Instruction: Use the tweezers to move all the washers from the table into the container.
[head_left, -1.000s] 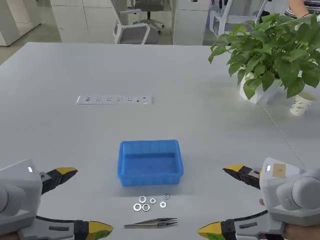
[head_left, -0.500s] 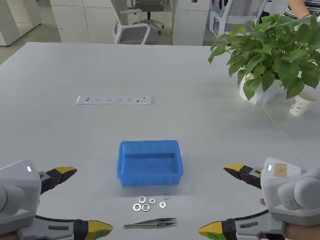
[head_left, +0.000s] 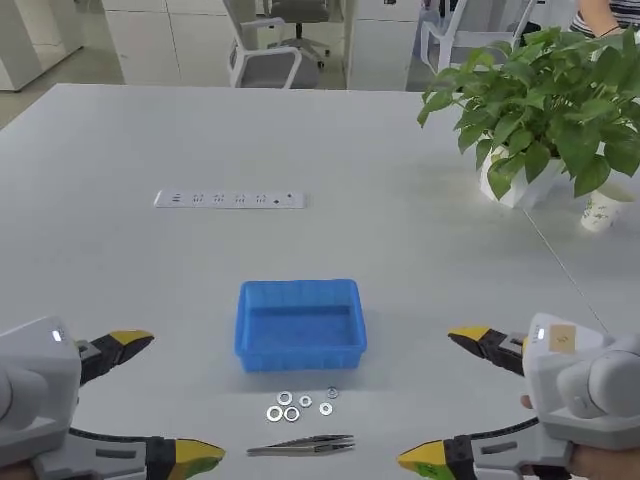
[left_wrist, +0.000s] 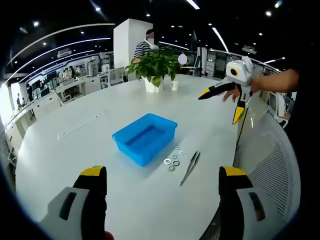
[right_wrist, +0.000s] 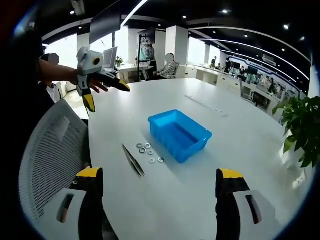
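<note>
The left tool (head_left: 175, 398) and right tool (head_left: 435, 400) hover wide open and empty at the counter's (head_left: 400, 230) near edge. Between them lie the tweezers (head_left: 300, 446). The washers (head_left: 300, 403) cluster just beyond, beside the blue container (head_left: 300, 325).

Head view: bright, even overhead light. Tabletop (head_left: 420, 270) is pale with no hard glare, just a soft short shadow under the container (head_left: 300, 322). Both gripper views: heavy fisheye bending at the edges, ceiling spotlights (left_wrist: 97, 9) as small hot points, far background slightly soft, probably lens falloff.
</note>
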